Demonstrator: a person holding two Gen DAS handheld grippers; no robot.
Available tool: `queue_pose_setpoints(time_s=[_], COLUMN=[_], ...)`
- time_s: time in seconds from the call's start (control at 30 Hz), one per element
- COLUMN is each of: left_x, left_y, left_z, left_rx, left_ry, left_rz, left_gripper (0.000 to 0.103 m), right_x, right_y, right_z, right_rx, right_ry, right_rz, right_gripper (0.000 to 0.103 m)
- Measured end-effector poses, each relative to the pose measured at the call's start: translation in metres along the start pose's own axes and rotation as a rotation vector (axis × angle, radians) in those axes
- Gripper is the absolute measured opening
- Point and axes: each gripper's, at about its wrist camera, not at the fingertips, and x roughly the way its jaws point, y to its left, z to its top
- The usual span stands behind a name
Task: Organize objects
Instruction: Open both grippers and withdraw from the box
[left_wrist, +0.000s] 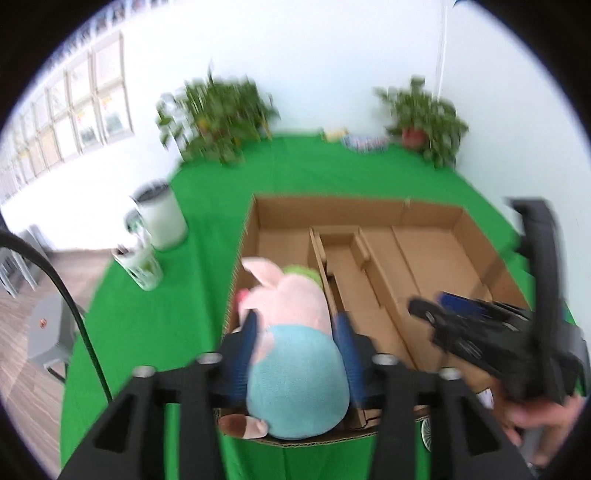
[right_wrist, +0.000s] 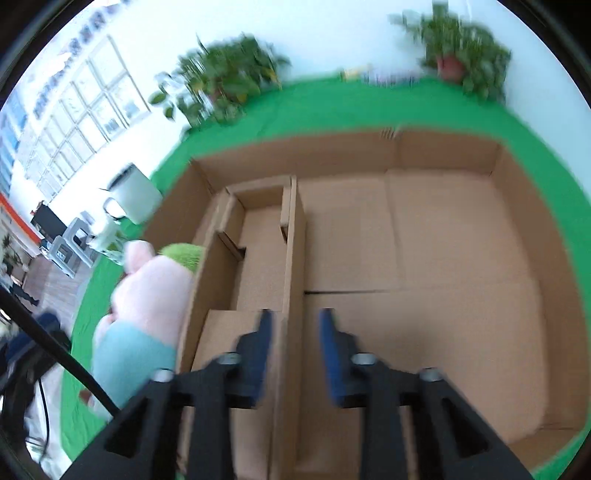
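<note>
My left gripper (left_wrist: 297, 328) is shut on a pink pig plush toy (left_wrist: 295, 317) in a light blue shirt, held over the left compartment of a brown cardboard box (left_wrist: 332, 206) with dividers. A green fuzzy object (left_wrist: 301, 271) lies in that compartment beyond the pig. My right gripper (right_wrist: 295, 317) is open and empty above the box (right_wrist: 443, 158), its fingers straddling a divider (right_wrist: 293, 236). The pig (right_wrist: 147, 291) and the green object (right_wrist: 181, 253) show at the left of the right wrist view. The right gripper also shows in the left wrist view (left_wrist: 443, 314).
The box sits on a green tablecloth (left_wrist: 207, 206). A white mug (left_wrist: 160, 218) and a printed cup (left_wrist: 140, 264) stand left of the box. Potted plants (left_wrist: 218, 114) (left_wrist: 424, 118) and small items (left_wrist: 362, 142) line the far edge by the wall.
</note>
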Motion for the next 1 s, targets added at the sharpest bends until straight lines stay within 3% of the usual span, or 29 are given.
queue_pose_setpoints(time_s=[0.03,0.07,0.1,0.2,0.3,0.53,0.9,1.0], left_x=[-0.013,-0.025,-0.033,-0.051,-0.06,-0.069,-0.08,-0.079], left_y=[-0.005,-0.01,-0.014,-0.029,-0.042,-0.069,-0.081,-0.083], left_z=[-0.006,-0.011,-0.015,-0.028,-0.039,-0.058,-0.085,-0.09], left_rx=[0.002,0.001,0.001,0.008,0.005,0.035,0.034,0.029], left_ry=[-0.064,-0.121,-0.16,-0.199,-0.206,-0.171,-0.14,-0.123], left_rz=[0.011,0.025,0.033,0.006,-0.003,-0.013,0.022,0.013], left_gripper=[0.08,0.085,0.085,0.086,0.086,0.086,0.086,0.086], right_x=[-0.018,-0.033,-0.052,-0.101,-0.136,-0.173,-0.19,-0.19], right_y=[0.0,-0.002,-0.002,-0.004,-0.014,-0.034,-0.048,-0.054], right_z=[-0.008,-0.015,-0.027,-0.067,-0.103,-0.156,-0.178,-0.181], right_rx=[-0.022,-0.039,-0.06,-0.121,-0.111,-0.092,-0.105,-0.094], right_ry=[-0.041,-0.07,-0.106,-0.204,-0.265,-0.262,-0.257,-0.242], right_rz=[0.01,0.021,0.035,0.019,-0.027,-0.124,-0.14,-0.117], right_gripper=[0.062,0.078,0.087,0.094,0.095,0.095,0.095,0.089])
